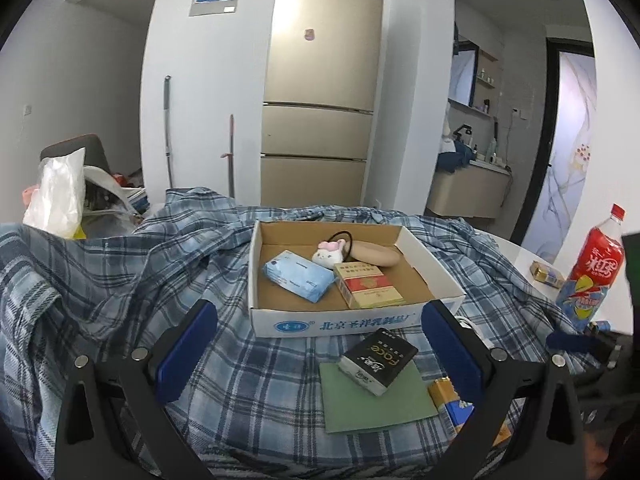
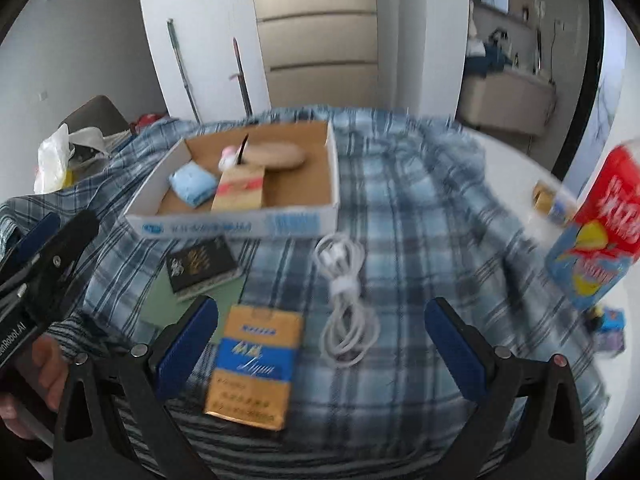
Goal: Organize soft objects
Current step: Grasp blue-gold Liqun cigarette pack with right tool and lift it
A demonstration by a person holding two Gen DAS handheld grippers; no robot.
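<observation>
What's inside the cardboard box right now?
Inside the cardboard box: a blue tissue pack, a red-and-gold carton, a small plush toy and a tan oval object. A black loop's lower part is hidden behind the plush.

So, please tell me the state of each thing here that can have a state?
Cardboard box: open, partly filled.
Blue tissue pack: lying in the box.
Black tissue pack: outside the box, on a green sheet.
White cable: coiled, tied.
Red bottle: upright, capped.
Left gripper: open, empty.
Right gripper: open, empty.
</observation>
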